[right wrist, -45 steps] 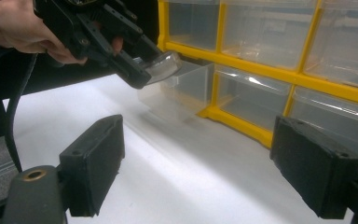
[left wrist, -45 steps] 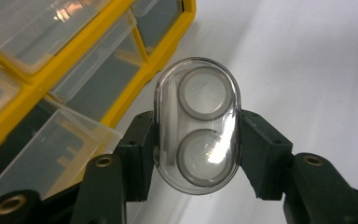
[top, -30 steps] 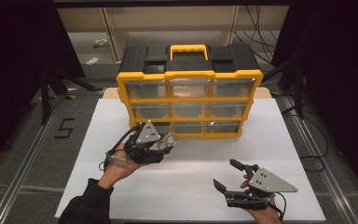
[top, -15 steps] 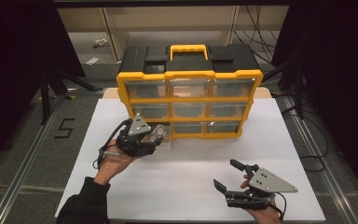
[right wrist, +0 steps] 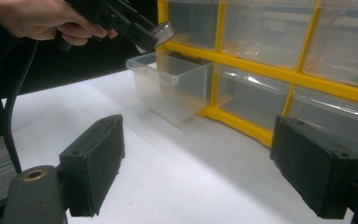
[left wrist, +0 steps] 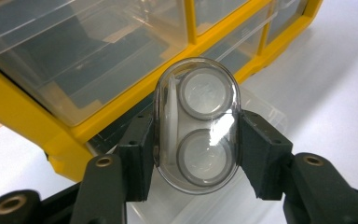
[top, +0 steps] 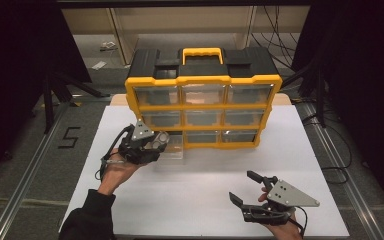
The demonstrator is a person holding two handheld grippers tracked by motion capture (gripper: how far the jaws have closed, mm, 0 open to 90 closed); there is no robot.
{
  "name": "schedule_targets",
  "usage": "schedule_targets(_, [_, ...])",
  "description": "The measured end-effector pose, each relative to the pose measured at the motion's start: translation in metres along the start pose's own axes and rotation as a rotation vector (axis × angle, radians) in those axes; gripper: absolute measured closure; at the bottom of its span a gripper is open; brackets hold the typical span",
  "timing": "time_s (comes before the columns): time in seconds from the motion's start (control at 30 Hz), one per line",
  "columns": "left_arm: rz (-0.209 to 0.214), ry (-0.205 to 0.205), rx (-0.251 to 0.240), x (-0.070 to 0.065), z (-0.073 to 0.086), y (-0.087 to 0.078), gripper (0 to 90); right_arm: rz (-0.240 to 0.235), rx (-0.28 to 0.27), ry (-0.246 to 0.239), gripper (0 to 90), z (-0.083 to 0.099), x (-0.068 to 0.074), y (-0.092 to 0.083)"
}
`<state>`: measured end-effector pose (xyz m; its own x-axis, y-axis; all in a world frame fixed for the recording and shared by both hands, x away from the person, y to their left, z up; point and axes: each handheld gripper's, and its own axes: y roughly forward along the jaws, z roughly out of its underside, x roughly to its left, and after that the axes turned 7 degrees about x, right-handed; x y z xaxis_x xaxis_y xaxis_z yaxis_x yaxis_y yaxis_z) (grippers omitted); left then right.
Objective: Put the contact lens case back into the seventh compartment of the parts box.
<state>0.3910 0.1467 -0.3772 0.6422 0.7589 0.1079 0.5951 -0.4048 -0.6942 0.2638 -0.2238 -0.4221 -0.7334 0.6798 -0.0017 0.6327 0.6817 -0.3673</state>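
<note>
We hold the clear case pinched in our left gripper over the pulled-out drawer; next, lower and release. Right gripper waits, jaws spread.

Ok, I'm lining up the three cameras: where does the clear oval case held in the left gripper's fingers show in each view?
High view: the clear oval case sits left of centre, at the left gripper, above the pulled-out drawer.
Left gripper view: centre, upright.
Right gripper view: top, left of centre, a glint above the drawer.
Shared landmark: the yellow organizer.
</note>
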Motion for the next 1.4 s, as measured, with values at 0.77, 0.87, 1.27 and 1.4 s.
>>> schedule_targets(0.77, [-0.018, -0.037, 0.031, 0.012, 0.008, 0.009, 49.3, 0.001, -0.001, 0.001, 18.7, 0.0, 0.0, 0.0])
schedule_targets(0.87, [-0.023, -0.034, 0.039, 0.012, 0.009, 0.01, 49.2, 0.001, -0.001, 0.001, 18.7, 0.0, 0.0, 0.0])
schedule_targets(1.27, [-0.018, -0.03, 0.061, 0.011, 0.009, 0.013, 49.2, 0.001, -0.006, 0.001, 18.8, 0.0, 0.0, 0.0])
schedule_targets(1.4, [-0.02, -0.035, 0.071, 0.011, 0.009, 0.014, 49.2, 0.0, -0.004, 0.0, 18.8, 0.0, 0.0, 0.0])
